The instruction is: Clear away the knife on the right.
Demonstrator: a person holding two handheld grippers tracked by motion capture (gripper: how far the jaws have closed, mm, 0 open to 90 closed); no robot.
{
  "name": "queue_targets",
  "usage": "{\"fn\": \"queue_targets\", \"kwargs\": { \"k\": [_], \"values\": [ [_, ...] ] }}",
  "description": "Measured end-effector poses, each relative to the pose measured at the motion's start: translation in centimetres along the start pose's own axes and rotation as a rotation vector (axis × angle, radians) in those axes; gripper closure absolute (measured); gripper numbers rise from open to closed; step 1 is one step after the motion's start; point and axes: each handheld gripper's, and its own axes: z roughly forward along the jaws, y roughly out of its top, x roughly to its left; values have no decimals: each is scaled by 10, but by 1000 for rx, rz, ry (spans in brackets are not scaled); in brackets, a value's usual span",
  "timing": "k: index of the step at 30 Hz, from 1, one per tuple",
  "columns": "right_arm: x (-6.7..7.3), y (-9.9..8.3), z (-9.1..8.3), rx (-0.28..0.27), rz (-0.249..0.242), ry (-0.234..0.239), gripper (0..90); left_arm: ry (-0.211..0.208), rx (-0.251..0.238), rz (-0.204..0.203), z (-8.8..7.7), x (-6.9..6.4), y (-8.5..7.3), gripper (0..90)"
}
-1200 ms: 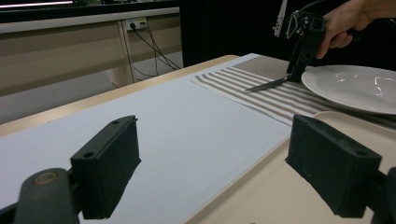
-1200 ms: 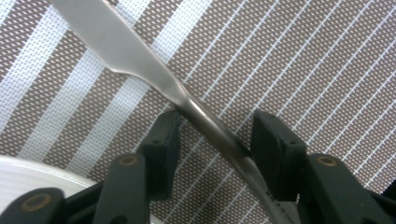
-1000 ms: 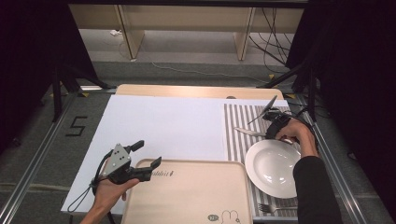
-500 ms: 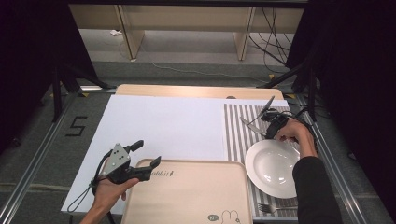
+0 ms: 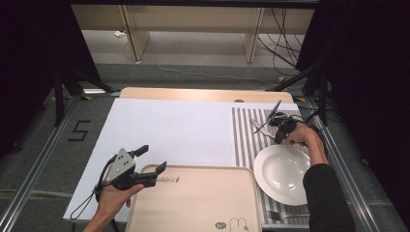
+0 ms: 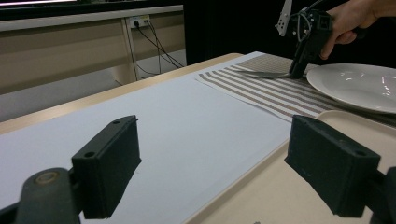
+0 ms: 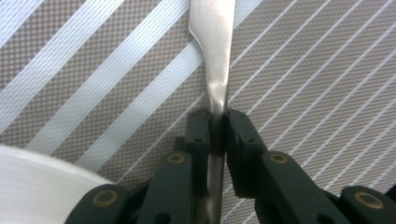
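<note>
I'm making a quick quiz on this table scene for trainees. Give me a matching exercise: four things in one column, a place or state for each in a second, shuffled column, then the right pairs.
Things:
1. knife
2. white plate
3. fork
4. left gripper

Places or states:
A. jaws open, at the far left corner of the beige tray
B. clamped in the right gripper
C. on the striped mat, right of the tray
D. on the mat, at the plate's near rim

Pairs: 1-B, 2-C, 3-D, 4-A
</note>
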Motion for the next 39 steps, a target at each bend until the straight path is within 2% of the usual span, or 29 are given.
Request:
{"fn": "queue_targets", "kwargs": {
  "k": [2, 4, 7, 9, 12, 13, 14, 16, 18, 23, 24, 26, 27, 29, 32, 35, 36, 38, 39],
  "values": [
    [-1, 0, -2, -6, 4, -12, 805, 1, 0, 0, 0, 0, 0, 166],
    [-3, 1, -5, -38, -3, -69, 806, 1, -4, 1, 0, 1, 0, 166],
    [-5, 0, -11, -74, 30, -119, 807, 5, 2, -2, 0, 0, 0, 166],
    [-6, -1, -14, -75, 32, -125, 807, 7, 2, 1, 0, 1, 0, 166],
    [-9, -4, -19, -119, 39, -155, 808, 7, 3, -2, 0, 0, 0, 166],
    [-10, -5, -22, -123, 34, -153, 807, 8, 4, -2, 0, 0, 0, 166],
    [-10, -6, -24, -129, 55, -156, 807, 8, 4, -2, 0, 0, 0, 166],
    [-12, -8, -26, -140, 48, -161, 807, 9, 4, -2, 0, 0, 0, 166],
    [-12, -10, -31, -146, 72, -158, 807, 10, 5, -2, 1, 0, 0, 166],
    [-15, -18, -48, -224, 104, -135, 807, 12, 6, -1, 1, 1, 0, 167],
    [-15, -20, -52, -230, 122, -131, 808, 13, 5, -2, 1, 1, 0, 167],
    [-17, -24, -59, -277, 135, -115, 807, 14, 5, -2, 1, 0, 0, 166],
    [-16, -26, -62, -301, 162, -103, 808, 14, 5, -2, 0, 0, 0, 167],
    [-14, -32, -69, -347, 183, -80, 807, 15, 5, -1, 0, 0, 0, 166],
    [-11, -40, -75, -432, 196, -48, 807, 16, 6, -1, 0, 1, 0, 167],
    [-5, -50, -82, -491, 229, 3, 807, 18, 3, -5, 0, 1, 0, 167],
    [-1, -54, -84, -531, 239, 27, 808, 18, 3, -6, 0, 1, 0, 167],
    [1, -56, -87, -544, 245, 46, 808, 18, 3, -6, 1, 1, 0, 167],
    [5, -58, -90, -541, 277, 78, 808, 18, 3, -6, 1, 1, 0, 167]
  ]
}}
